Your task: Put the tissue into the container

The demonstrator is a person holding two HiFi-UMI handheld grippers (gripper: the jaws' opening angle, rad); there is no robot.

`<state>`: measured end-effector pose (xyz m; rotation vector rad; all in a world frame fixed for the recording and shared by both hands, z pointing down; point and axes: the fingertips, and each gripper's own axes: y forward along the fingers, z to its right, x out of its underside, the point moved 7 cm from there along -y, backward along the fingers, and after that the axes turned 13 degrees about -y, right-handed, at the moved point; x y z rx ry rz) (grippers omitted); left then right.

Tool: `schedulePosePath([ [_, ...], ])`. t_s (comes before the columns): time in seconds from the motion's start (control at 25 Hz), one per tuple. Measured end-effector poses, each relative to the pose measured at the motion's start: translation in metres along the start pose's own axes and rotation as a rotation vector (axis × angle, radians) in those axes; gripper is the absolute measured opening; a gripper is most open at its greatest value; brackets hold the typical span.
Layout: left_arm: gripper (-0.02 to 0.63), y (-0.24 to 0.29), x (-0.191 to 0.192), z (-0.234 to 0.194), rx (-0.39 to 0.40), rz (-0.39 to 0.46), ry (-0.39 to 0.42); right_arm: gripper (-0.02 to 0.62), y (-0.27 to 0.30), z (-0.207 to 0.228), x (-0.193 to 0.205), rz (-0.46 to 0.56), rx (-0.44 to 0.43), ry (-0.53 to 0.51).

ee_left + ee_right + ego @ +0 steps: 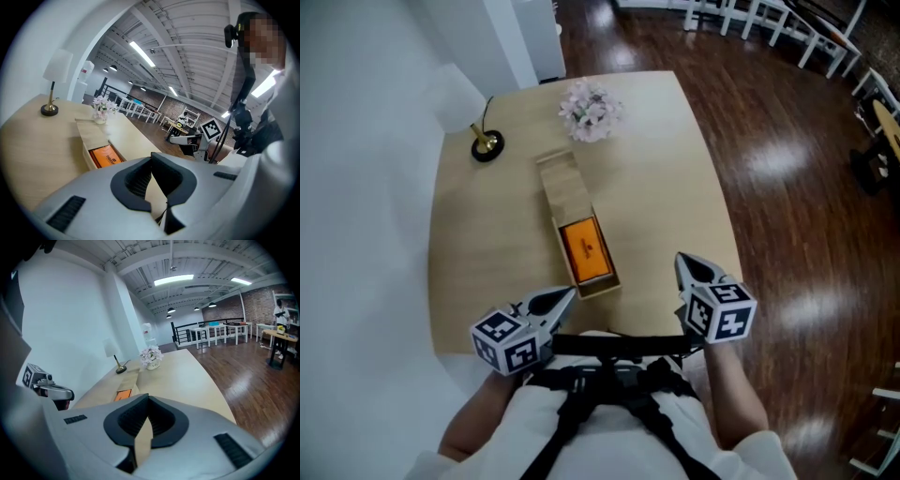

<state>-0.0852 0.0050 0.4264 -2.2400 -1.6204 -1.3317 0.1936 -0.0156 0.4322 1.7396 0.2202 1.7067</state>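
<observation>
The left claw [151,155] is shut tight, with its two tips pressed together and nothing in between. The right claw [148,396] is shut tight too, and it holds nothing.

Both claws are at the near end of the container [565,192]. The left claw points at that end from the left and is just beside its corner. The right claw is off to the right of the same end, with bare counter [661,178] between it and the container. Each claw has a white cube with black squares on its back.

The container is a long, thin wooden box. It lies in the middle of the counter and points away from the person. The far half of the container is covered by a wooden lid. The near half is open. The orange tissue pack [584,249] lies flat inside the open half, down in the box.

Past the far end of the container stands a small pot of pale flowers [591,111]. To the left of the far end is a lamp [52,80] with a round dark foot, a gold stem and a white shade. A white wall is on the left side of the container. A dark, shiny wood floor [787,150] is on the right side, with white chairs [769,19] far off.
</observation>
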Motion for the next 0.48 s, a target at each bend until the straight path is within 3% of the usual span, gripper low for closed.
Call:
schedulePosePath([
  [0.48, -0.005, -0.0008, -0.002, -0.0046, 0.007, -0.007, -0.007, -0.014, 0.0078, -0.0092, -0.0043, -0.019, -0.013, -0.036],
])
